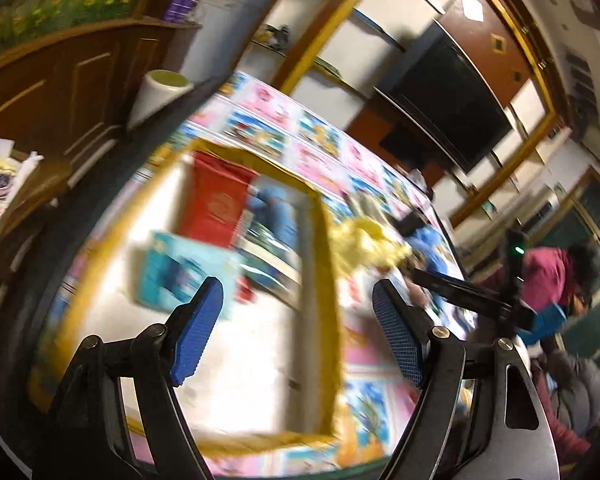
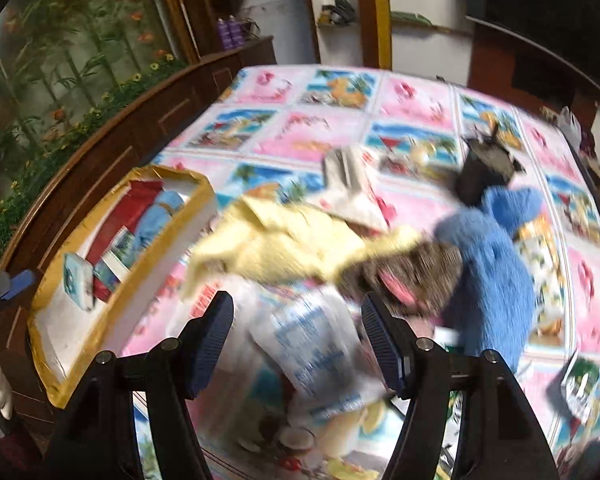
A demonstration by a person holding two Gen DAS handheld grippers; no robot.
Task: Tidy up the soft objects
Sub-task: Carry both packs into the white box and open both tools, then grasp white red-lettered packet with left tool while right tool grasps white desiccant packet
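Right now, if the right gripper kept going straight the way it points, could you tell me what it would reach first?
Most likely the clear plastic bag with blue print, which lies directly between the open fingers of the right gripper. The yellow cloth sits just beyond it. Motion blur makes the depth uncertain.

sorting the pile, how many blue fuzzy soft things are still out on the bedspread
1. A blue fuzzy item lies on the bedspread, right of the yellow cloth. Another light blue item already sits in the gold-rimmed box. The pile may hide more.
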